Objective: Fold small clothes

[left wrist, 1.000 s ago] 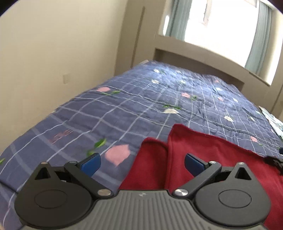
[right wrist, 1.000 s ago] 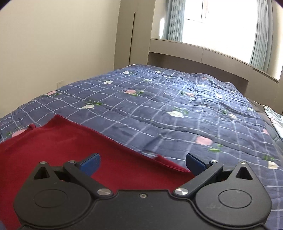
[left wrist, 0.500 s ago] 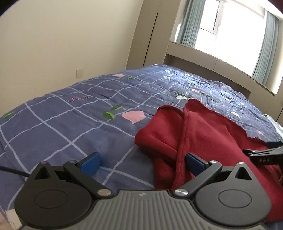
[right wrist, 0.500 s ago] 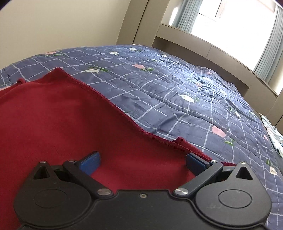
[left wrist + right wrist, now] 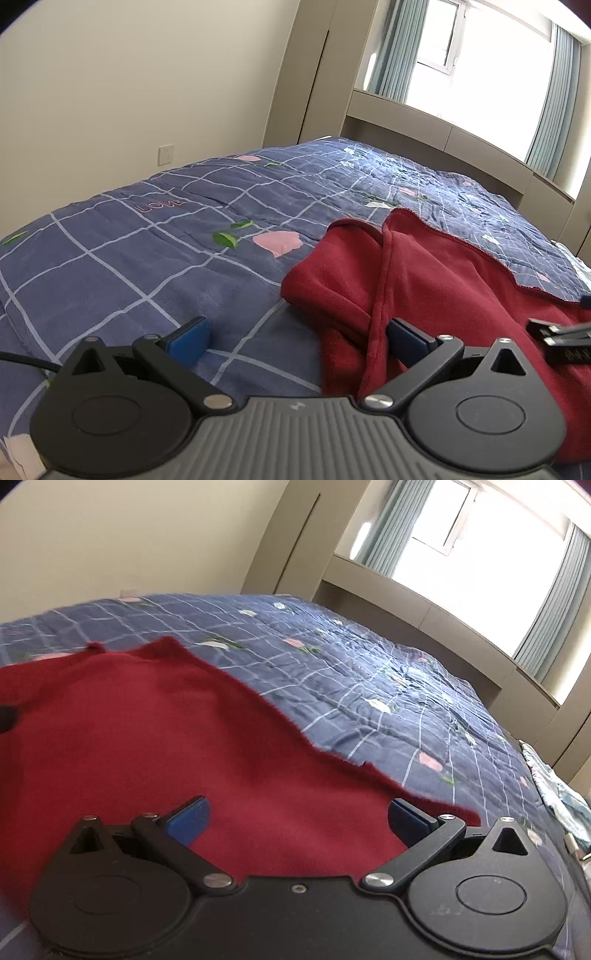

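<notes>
A dark red garment (image 5: 436,280) lies spread on a blue checked bedspread (image 5: 147,251). In the left wrist view its left edge is bunched into a thick fold with a seam ridge. My left gripper (image 5: 295,341) is open and low over the bed, its right pad against that fold and its left pad over bare bedspread. In the right wrist view the red garment (image 5: 147,738) fills the near left. My right gripper (image 5: 297,818) is open just above the cloth near its right edge, with nothing between the pads. The right gripper's tip (image 5: 557,338) shows at the left view's right edge.
The bedspread (image 5: 369,672) runs back to a beige headboard ledge (image 5: 443,136) under a bright window with curtains. A beige wall with a socket (image 5: 165,154) lies left. A black cable (image 5: 26,360) trails at the near left. A patterned cloth (image 5: 554,794) lies at the bed's far right.
Both grippers have dropped lower and closer to the red garment. The left gripper has shifted so the bunched left fold sits at its right pad. Both stayed open.
</notes>
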Available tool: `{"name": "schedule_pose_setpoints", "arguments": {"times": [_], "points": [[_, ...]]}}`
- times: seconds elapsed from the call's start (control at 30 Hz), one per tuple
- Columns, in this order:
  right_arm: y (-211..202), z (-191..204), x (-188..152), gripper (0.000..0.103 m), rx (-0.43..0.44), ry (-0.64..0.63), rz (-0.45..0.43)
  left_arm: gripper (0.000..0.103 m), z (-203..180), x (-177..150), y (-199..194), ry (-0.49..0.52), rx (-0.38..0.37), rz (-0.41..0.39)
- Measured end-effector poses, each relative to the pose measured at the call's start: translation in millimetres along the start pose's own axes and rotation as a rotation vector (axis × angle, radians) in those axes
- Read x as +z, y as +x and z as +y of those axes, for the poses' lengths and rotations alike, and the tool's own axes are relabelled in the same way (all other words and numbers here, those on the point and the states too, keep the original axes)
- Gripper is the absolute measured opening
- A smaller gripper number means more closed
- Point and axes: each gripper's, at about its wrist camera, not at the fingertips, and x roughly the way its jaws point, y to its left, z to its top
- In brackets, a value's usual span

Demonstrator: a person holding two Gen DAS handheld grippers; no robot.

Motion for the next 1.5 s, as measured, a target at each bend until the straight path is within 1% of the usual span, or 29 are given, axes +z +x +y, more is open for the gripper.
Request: {"name": "schedule_pose_setpoints", "arguments": {"times": [0.13, 0.27, 0.33, 0.47, 0.73, 1.07, 1.17, 1.23, 1.37, 1.5], "points": [[-29.2, 9.6, -22.8, 0.102, -0.007, 0.048, -0.018, 0.103, 0.4, -0.2, 0.0, -0.001, -0.002, -0.001], [-43.0, 9.3, -40.4, 0.102, -0.013, 0.166, -0.027, 0.103, 0.6, -0.7, -0.6, -0.001, -0.002, -0.003], [-44.5, 11.0, -44.5, 0.102, -0.018, 0.183, -0.034, 0.103, 0.6, -0.8, -0.7, -0.001, -0.002, -0.004], [-41.4, 17.5, -46.2, 0.102, -0.035, 0.165, -0.037, 0.103, -0.3, -1.3, -1.3, 0.001, 0.000, -0.005], [-42.3, 16.6, -49.5, 0.102, -0.033, 0.177, -0.050, 0.103, 0.1, -1.3, -2.2, 0.000, -0.001, -0.007], [-48.8, 20.9, -48.5, 0.102, -0.058, 0.158, -0.060, 0.103, 0.6, -1.3, -2.1, 0.002, -0.001, -0.008], [-63.4, 23.0, -54.0, 0.102, -0.035, 0.171, -0.079, 0.103, 0.5, -1.6, -2.3, 0.001, -0.002, -0.008], [-68.4, 28.4, -60.1, 0.102, -0.018, 0.156, -0.071, 0.103, 0.3, -1.7, -2.4, 0.001, -0.003, -0.009], [-67.0, 39.8, -61.6, 0.102, -0.031, 0.089, -0.056, 0.103, 0.7, -1.8, -2.9, 0.003, 0.000, -0.009], [-63.7, 37.4, -62.5, 0.102, -0.014, 0.107, -0.043, 0.103, 0.7, -1.9, -3.3, 0.003, -0.001, -0.010]]}}
